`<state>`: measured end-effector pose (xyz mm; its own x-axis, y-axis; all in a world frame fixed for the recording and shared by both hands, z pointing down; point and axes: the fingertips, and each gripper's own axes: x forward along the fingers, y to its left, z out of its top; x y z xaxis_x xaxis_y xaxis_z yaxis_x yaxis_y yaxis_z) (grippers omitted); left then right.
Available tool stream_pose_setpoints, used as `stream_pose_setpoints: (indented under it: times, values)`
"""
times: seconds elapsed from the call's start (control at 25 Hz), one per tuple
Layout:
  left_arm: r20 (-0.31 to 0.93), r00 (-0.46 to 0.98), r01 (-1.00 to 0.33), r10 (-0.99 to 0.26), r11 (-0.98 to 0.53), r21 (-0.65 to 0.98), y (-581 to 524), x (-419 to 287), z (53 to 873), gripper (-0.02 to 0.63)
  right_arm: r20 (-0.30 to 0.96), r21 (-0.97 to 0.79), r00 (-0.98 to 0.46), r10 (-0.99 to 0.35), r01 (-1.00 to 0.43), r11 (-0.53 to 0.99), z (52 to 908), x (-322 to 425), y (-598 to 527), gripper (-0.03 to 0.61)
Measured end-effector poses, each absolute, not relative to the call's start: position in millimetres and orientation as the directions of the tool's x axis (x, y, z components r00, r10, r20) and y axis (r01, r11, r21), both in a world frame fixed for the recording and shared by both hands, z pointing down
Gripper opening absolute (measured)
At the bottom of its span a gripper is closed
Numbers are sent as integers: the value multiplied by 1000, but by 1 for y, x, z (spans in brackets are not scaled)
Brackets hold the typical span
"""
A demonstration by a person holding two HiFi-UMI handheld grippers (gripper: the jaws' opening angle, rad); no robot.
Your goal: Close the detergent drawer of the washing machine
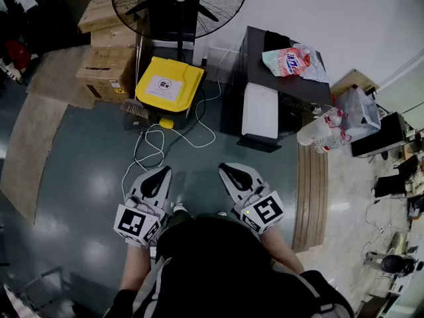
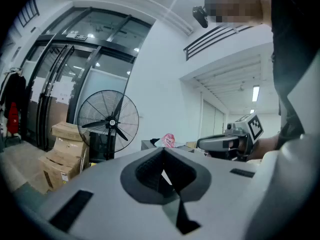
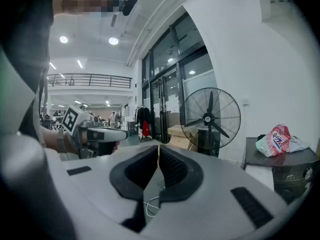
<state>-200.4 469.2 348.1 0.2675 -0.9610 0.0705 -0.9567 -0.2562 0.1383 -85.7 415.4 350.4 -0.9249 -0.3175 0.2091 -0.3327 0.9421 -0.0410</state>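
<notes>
The washing machine (image 1: 260, 110) stands against the far wall, with a dark top and a white front. A pink detergent bag (image 1: 291, 61) lies on top of it. I cannot make out its detergent drawer from here. My left gripper (image 1: 162, 171) and right gripper (image 1: 229, 168) are held close to the person's body, side by side, well short of the machine. Both are shut with nothing between the pads. In the left gripper view the jaws (image 2: 162, 152) meet over open air. The right gripper view shows its jaws (image 3: 158, 147) closed the same way, with the machine (image 3: 280, 169) at the right.
A big standing fan (image 1: 179, 5) and a yellow-lidded bin (image 1: 169, 81) stand left of the machine, with cardboard boxes (image 1: 106, 52) further left. A white cable (image 1: 156, 144) loops on the green floor. Water bottles (image 1: 324, 128) and a wooden board (image 1: 311, 191) lie at the right.
</notes>
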Motion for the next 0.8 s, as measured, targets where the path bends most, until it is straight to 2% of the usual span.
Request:
stream_pose_setpoints:
  times: [0.36,0.8]
  values:
    - [101,279,-956,-955,-265,128,478,-246,375,9,243,-53,-917,-317,-339,939,365,-134,430,25]
    - [172,274,-956,-946,-248,159,437,-262,404,9,266,-90,-906,-328,-362,928,386,-148,376,26]
